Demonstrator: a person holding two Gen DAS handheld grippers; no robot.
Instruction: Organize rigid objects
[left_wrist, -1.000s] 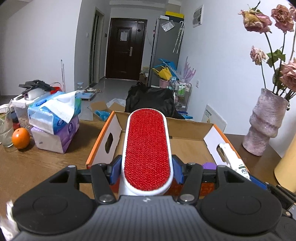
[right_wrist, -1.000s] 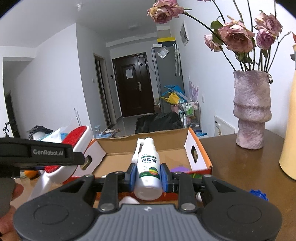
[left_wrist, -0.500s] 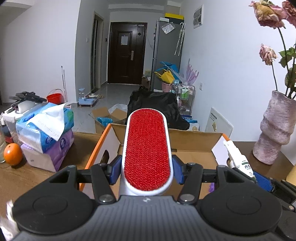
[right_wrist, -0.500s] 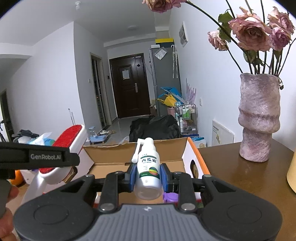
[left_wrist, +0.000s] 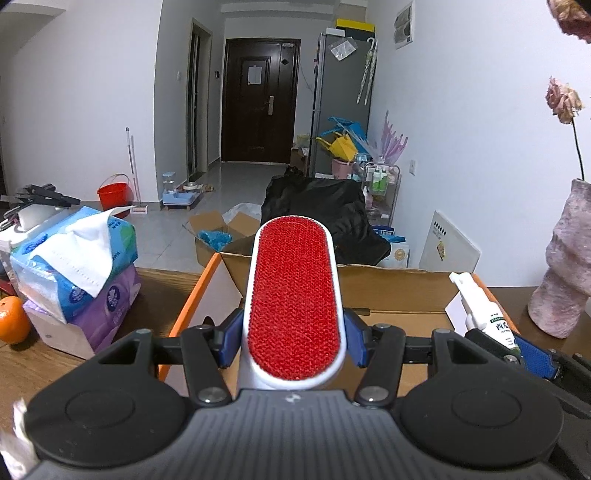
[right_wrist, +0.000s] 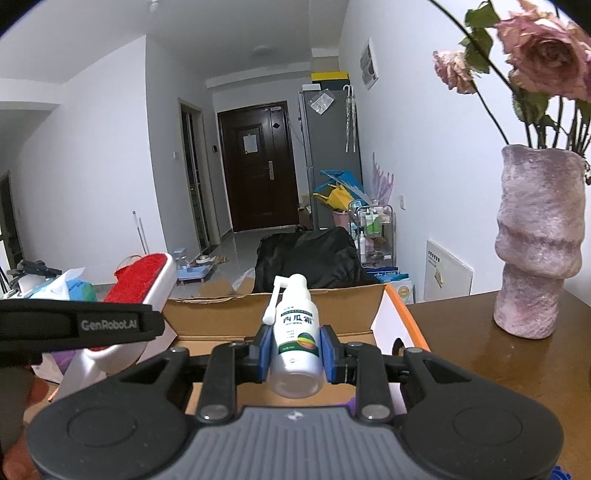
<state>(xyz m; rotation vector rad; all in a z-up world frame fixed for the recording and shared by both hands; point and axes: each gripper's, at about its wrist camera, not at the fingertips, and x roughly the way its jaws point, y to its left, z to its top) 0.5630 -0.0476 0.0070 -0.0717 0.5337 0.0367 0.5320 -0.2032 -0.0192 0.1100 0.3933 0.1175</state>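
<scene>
My left gripper (left_wrist: 293, 341) is shut on a white lint brush with a red pad (left_wrist: 293, 299), held above the near edge of an open cardboard box (left_wrist: 391, 291) with orange-edged flaps. My right gripper (right_wrist: 295, 352) is shut on a white spray bottle (right_wrist: 295, 332) with a colourful label, nozzle pointing up and away, over the same box (right_wrist: 229, 317). The bottle (left_wrist: 487, 317) shows at the right of the left wrist view. The brush (right_wrist: 142, 277) shows at the left of the right wrist view. The box floor is mostly hidden.
Tissue packs (left_wrist: 77, 266) and an orange (left_wrist: 13, 319) sit on the wooden table (left_wrist: 37, 365) left of the box. A pink vase (right_wrist: 539, 243) with dried roses stands right of it. Something purple (right_wrist: 352, 400) lies in the box.
Both grippers have risen with their objects and tilted up; the box sits lower in both views and less of its inside shows. Both grips are unchanged.
</scene>
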